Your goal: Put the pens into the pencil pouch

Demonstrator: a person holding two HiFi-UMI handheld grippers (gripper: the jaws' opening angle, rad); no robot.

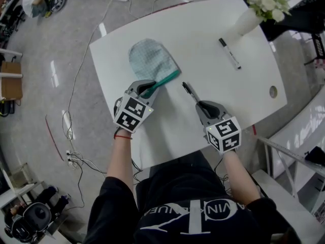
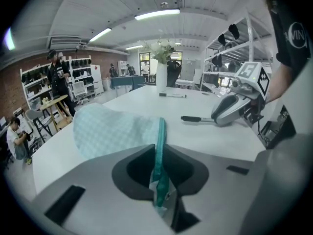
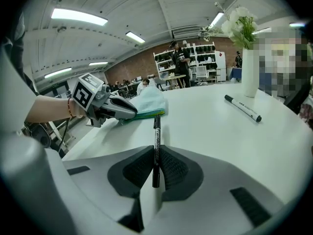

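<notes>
My left gripper (image 1: 148, 89) has its jaws drawn narrow, pinched on the teal zip edge (image 2: 159, 146) at the near corner of the pouch (image 1: 151, 60). The pouch is pale checked cloth and lies flat on the white table (image 1: 203, 44), its rounded end pointing away from me. My right gripper (image 1: 200, 104) is also narrow, clamped on a black pen (image 3: 156, 136) near its back end. The pen sticks straight out ahead of the jaws, and its tip is near the pouch's zip edge but not touching it. The two grippers sit side by side at the table's near edge, both tilted down. A second pen, a white marker (image 1: 230, 53) with a black cap, lies loose on the far right of the table, just beside a white vase (image 1: 246, 20).
</notes>
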